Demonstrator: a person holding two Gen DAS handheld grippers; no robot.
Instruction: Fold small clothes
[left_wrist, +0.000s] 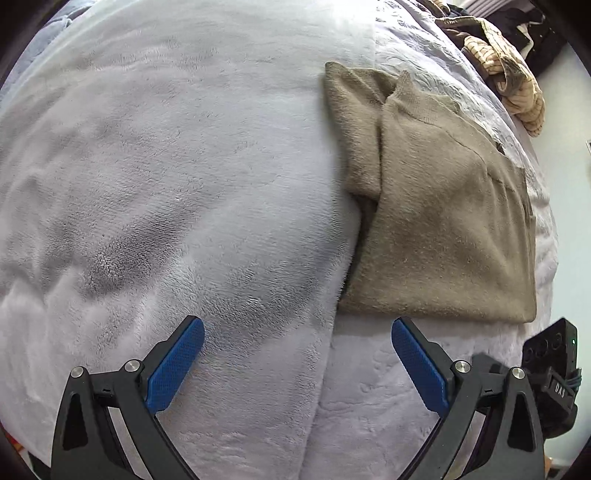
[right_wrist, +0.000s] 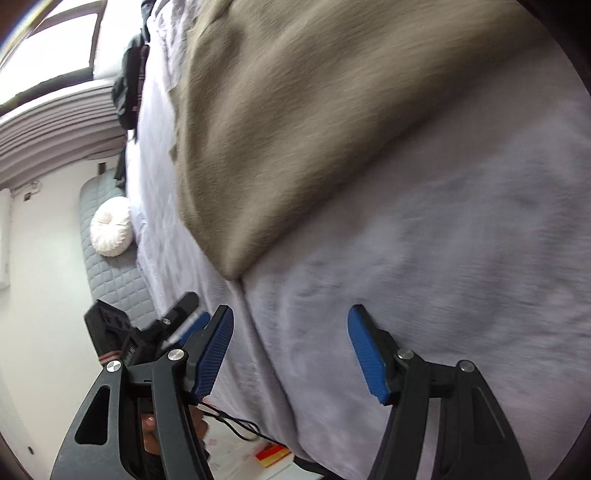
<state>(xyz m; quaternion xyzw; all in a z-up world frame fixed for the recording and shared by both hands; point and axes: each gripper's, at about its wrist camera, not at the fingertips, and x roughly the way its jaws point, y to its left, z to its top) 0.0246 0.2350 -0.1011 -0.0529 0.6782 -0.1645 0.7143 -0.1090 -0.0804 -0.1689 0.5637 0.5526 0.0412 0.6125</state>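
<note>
In the left wrist view the left gripper (left_wrist: 297, 334) sits at the bottom of the frame with its blue-padded fingers (left_wrist: 173, 365) spread wide, nothing between them, hovering over the pale lilac fleece blanket (left_wrist: 155, 177) that fills the left and centre of the picture. Just beyond the right finger, in the right half of the frame, lies the taupe garment (left_wrist: 436, 229), folded into a roughly rectangular stack with its near edge straight and one flap overlapping another at the upper left of the stack. It rests partly on the fleece blanket and partly on a lighter quilted bed cover (left_wrist: 369, 398) at the lower right. At the far right edge a black device (left_wrist: 550, 354) shows. In the upper right corner a beige striped cloth (left_wrist: 509, 74) is heaped on the bed.

In the right wrist view the right gripper (right_wrist: 290, 325) is likewise open and empty at the bottom of the frame, above the blanket (right_wrist: 443, 258). The taupe garment (right_wrist: 295, 110) fills the upper centre, blurred, one corner pointing down toward the gripper. The other gripper (right_wrist: 177, 325) appears at lower left. Farther off on the left is a white round cushion (right_wrist: 110, 230) against a grey quilted headboard (right_wrist: 110, 280)
</note>
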